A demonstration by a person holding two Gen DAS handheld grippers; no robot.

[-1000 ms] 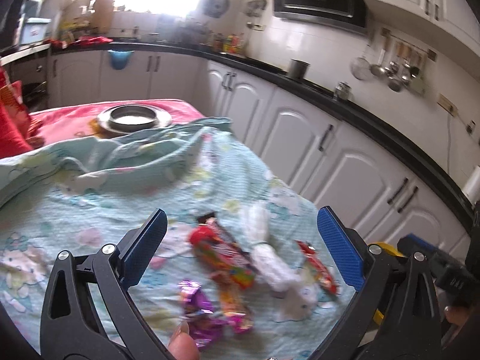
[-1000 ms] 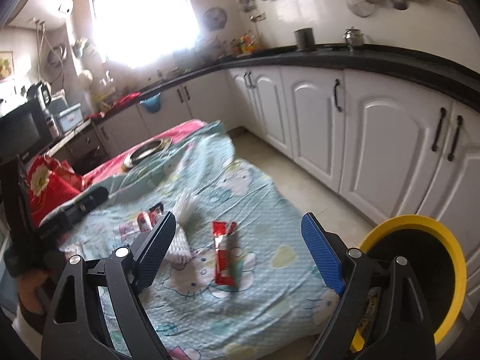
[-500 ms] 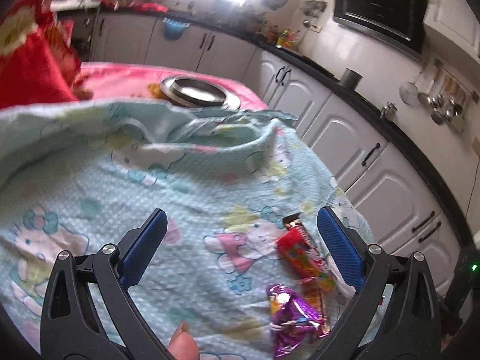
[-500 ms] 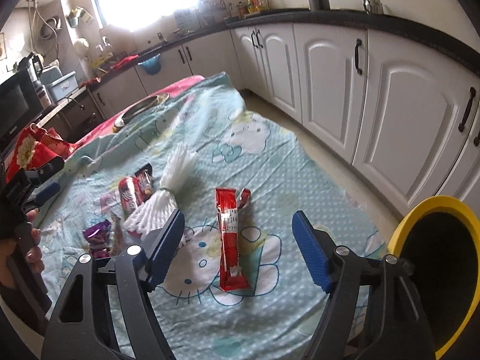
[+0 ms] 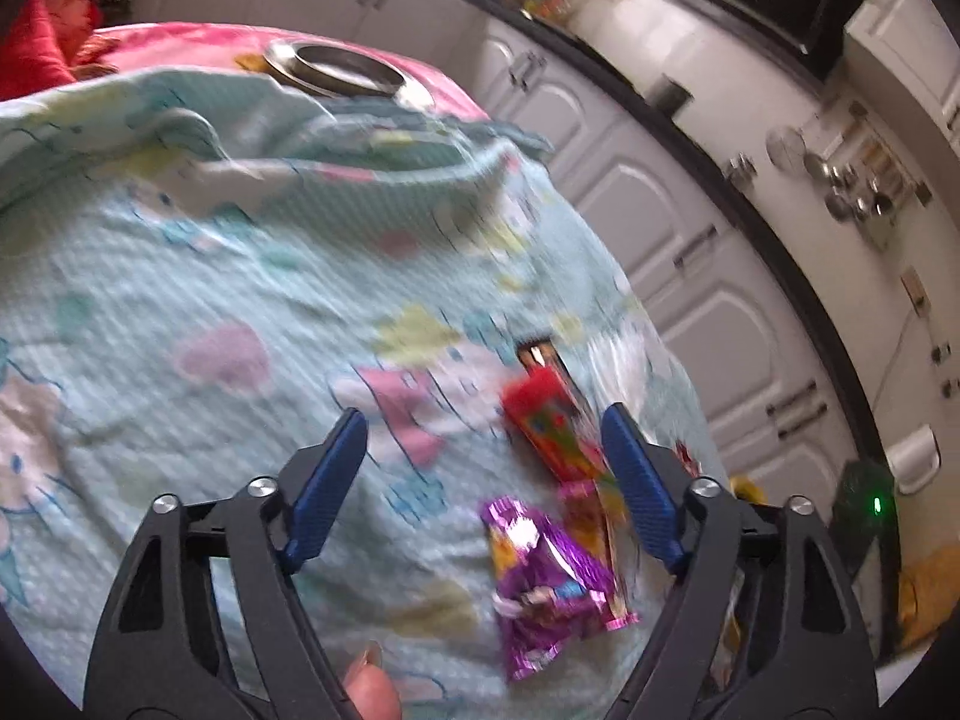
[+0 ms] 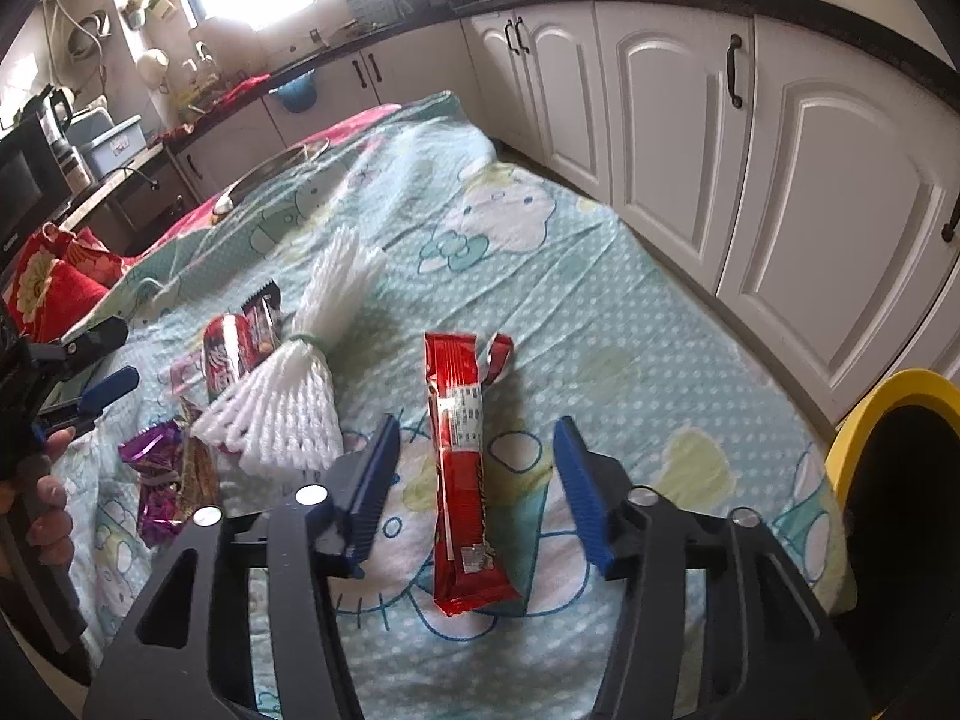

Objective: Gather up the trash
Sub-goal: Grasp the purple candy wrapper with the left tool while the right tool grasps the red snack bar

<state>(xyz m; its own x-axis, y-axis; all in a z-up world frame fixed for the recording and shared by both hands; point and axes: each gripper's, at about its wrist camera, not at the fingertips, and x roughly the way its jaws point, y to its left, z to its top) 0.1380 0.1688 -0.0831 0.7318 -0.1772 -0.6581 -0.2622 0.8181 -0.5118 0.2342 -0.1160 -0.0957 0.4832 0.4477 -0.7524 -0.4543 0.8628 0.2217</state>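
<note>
Cartoon-print bedspread, foam net beside red wrapper between parted, closing right hand-held gripper.

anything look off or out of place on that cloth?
Yes: litter lies loose on the teal cartoon cloth. A long red wrapper, torn open at its far end, lies between the open fingers of the right gripper, which have just been closing. Left of it lie a white foam net, a red packet and a purple wrapper.

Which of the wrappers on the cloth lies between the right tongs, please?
The long red wrapper, alone between the still-open, closing right tongs. The purple wrapper and the others lie left, beyond the white foam net.
</note>
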